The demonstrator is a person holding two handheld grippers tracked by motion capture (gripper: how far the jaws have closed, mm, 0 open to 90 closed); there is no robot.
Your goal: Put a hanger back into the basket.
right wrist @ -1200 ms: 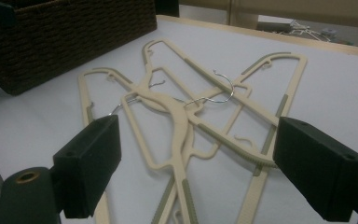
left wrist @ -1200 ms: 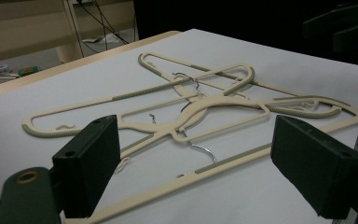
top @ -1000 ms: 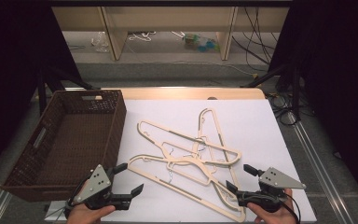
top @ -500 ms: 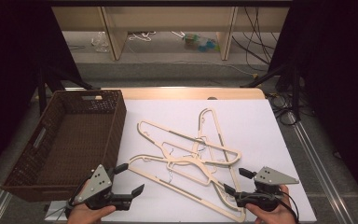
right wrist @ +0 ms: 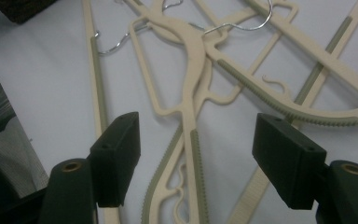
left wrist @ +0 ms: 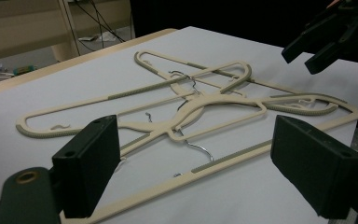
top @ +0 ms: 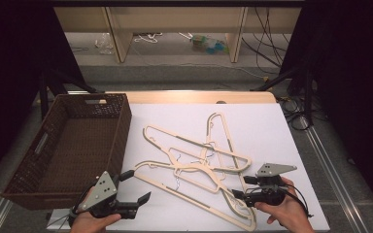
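Observation:
Several cream plastic hangers [top: 194, 165] with wire hooks lie tangled on the white table top [top: 267, 126]. My right gripper [top: 239, 187] sits at the pile's near right end. Its jaws have just been closing. In the right gripper view they [right wrist: 196, 154] stand apart on either side of a ribbed hanger arm [right wrist: 196, 140], and the pads do not touch it. My left gripper [top: 138, 185] rests near the table's front left, open and empty. It faces the hangers [left wrist: 200, 100] from a short way off, with the right gripper [left wrist: 328, 39] beyond them.
A brown wicker basket [top: 34, 160] stands on the left of the table, its near corner beside my left hand. Behind the table are a wooden shelf unit [top: 175, 19] and loose cables on the floor. Bare white surface lies right of the hangers.
My right gripper has slid left to the near end of the hanger pile and its jaws have narrowed. The left gripper and the hangers have stayed put.

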